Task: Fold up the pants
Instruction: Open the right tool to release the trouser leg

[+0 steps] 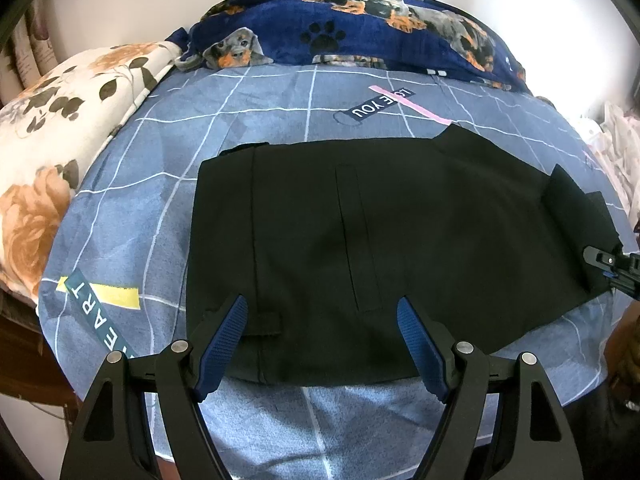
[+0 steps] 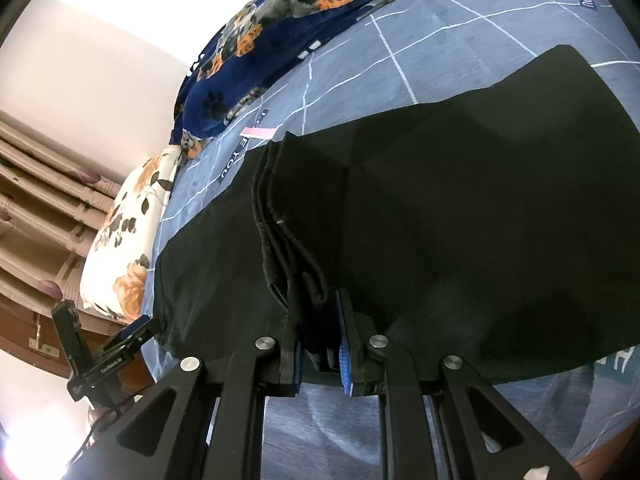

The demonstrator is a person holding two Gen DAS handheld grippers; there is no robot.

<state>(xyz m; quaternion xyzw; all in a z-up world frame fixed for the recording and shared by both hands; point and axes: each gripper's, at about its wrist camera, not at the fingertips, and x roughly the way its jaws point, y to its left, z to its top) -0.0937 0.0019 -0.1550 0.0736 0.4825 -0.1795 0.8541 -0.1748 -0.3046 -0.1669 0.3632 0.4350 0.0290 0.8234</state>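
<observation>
Black pants (image 1: 360,232) lie flat on the blue checked bedsheet (image 1: 168,200), waistband to the left. My left gripper (image 1: 322,312) is open and empty, its blue pads hovering over the near waistband edge. My right gripper (image 2: 320,312) is shut on a bunched fold of the pants' legs (image 2: 288,232) and lifts it off the layer below. The pants spread wide in the right wrist view (image 2: 460,220). The right gripper also shows at the right edge of the left wrist view (image 1: 612,264). The left gripper shows at the lower left of the right wrist view (image 2: 132,332).
A navy dog-print blanket (image 1: 360,28) lies bunched along the bed's far side. A floral pillow (image 1: 52,136) sits at the left. Curtains (image 2: 40,184) hang beyond the bed. The bed's near edge (image 1: 320,432) is just below my left gripper.
</observation>
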